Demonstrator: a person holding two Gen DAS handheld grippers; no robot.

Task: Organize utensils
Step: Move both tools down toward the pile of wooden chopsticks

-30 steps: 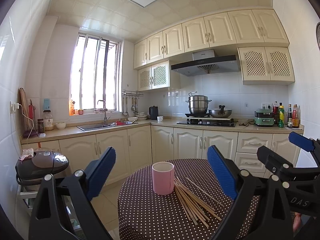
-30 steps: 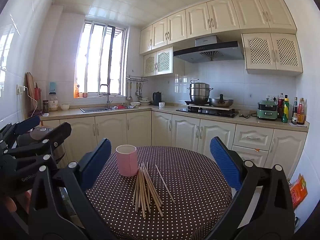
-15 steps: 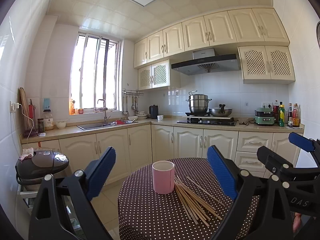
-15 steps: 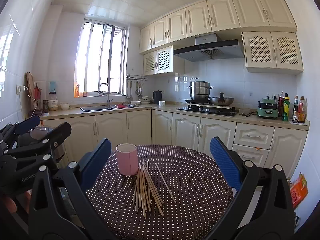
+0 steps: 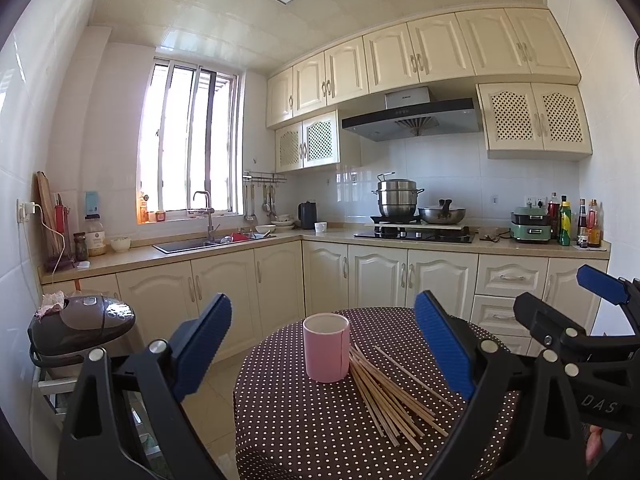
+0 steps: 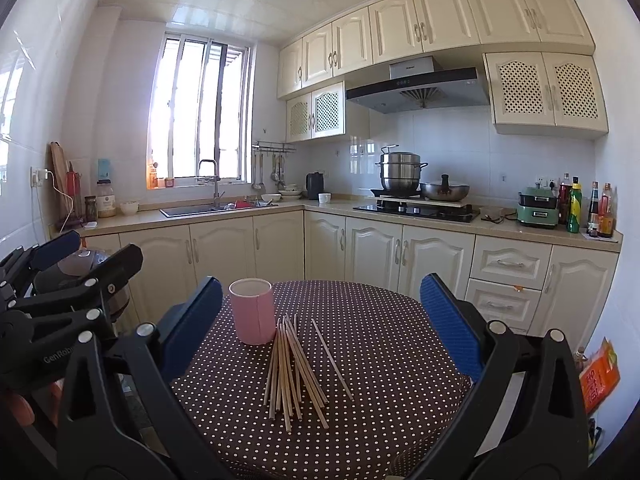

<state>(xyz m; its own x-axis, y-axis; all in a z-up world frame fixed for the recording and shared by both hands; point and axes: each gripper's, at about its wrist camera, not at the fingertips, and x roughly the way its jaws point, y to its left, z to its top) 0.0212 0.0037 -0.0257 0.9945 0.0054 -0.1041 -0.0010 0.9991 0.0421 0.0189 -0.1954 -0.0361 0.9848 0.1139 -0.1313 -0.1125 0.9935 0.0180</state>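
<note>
Chopsticks (image 6: 294,364): loose pile on counter (image 6: 380,344), beside pink cup (image 6: 253,310)
Left gripper (image 5: 324,344): jaws spread, empty
Right gripper (image 6: 320,320): jaws spread, empty

A pink cylindrical cup (image 5: 326,348) stands upright and open-topped on the dotted brown tablecloth (image 5: 304,432), apparently empty. Just beside it lies a loose bundle of thin wooden chopsticks (image 6: 294,364), flat, fanned and crossing, one stick slightly apart from the rest

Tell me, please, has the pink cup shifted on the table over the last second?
No. The pink cup stands at the same spot beside the chopsticks, on the same part of the dotted table.
</note>
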